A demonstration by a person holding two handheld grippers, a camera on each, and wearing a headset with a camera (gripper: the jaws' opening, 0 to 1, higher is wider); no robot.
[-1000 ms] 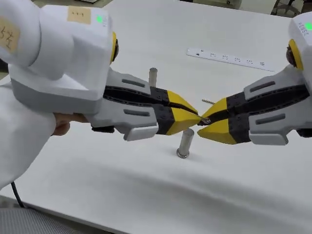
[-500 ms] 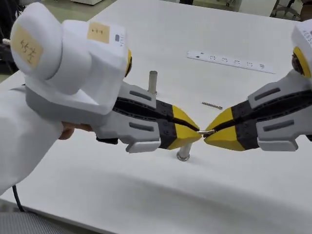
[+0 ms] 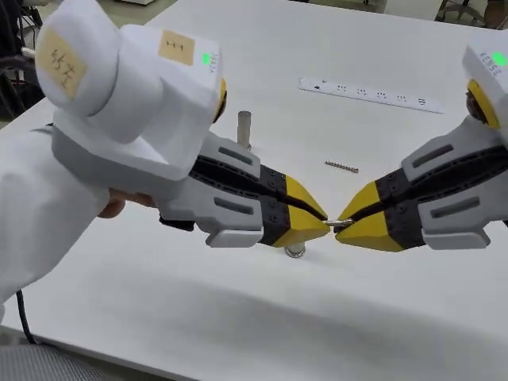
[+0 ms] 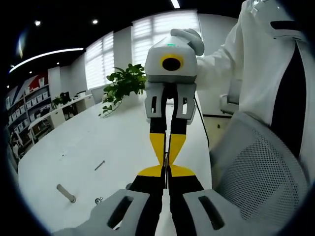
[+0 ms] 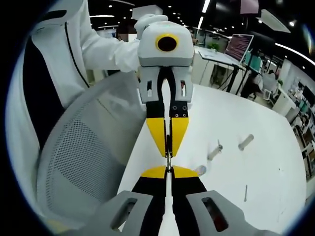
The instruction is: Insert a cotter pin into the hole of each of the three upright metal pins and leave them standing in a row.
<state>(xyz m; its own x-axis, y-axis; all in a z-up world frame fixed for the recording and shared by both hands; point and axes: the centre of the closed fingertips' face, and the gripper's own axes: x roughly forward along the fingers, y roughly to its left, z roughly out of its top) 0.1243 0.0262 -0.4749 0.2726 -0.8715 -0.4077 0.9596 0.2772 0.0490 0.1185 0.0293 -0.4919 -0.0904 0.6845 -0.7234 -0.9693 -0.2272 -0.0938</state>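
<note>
My left gripper (image 3: 324,225) and right gripper (image 3: 341,229) meet tip to tip above the table, and both are shut on a small cotter pin (image 3: 336,225) that spans the gap. In the left gripper view my own tips (image 4: 166,168) face the right gripper's. The right gripper view shows its tips (image 5: 168,168) facing the left gripper's. One upright metal pin (image 3: 244,127) stands at the back. The base of another metal pin (image 3: 294,251) shows just below the left jaws; the rest of it is hidden. A loose cotter pin (image 3: 341,167) lies on the table.
A white power strip (image 3: 371,94) lies at the far side of the white table (image 3: 238,317). Metal pins (image 5: 246,141) stand to the right in the right gripper view. A mesh chair back (image 4: 256,172) and a person's white sleeve are close by.
The two grippers stay tip to tip on the cotter pin. They now sit lower in the picture and cover most of the near metal pin. The head camera has shifted a little.
</note>
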